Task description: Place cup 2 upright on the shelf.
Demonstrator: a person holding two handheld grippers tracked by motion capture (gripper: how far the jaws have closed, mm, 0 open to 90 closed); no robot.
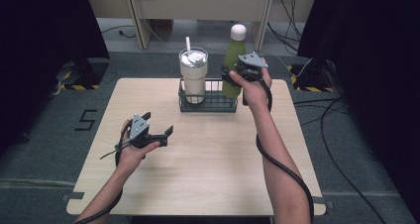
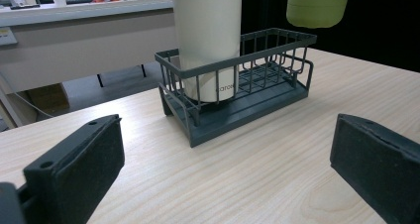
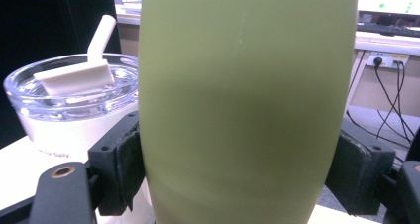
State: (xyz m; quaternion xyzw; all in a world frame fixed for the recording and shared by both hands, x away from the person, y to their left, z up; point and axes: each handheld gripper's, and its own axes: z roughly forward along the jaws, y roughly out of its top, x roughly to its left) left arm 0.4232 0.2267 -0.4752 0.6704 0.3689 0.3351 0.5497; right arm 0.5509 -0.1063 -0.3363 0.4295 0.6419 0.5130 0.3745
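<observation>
A green bottle (image 1: 233, 65) with a white cap is pinched between the jaws of the right gripper (image 1: 236, 74) and held upright above the right end of a dark wire basket (image 1: 210, 104) near the far edge of the table (image 1: 208, 169). A cream tumbler (image 1: 193, 75) with a straw is seated in the basket's left end. The left gripper (image 1: 156, 135) is held over the table's near left, its jaws spread wide and empty.

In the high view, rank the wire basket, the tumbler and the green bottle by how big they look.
1. Wire basket, widest.
2 and 3. Tumbler and green bottle: too close to rank. The bottle looks taller, the tumbler wider, and the right gripper covers part of the bottle.
</observation>
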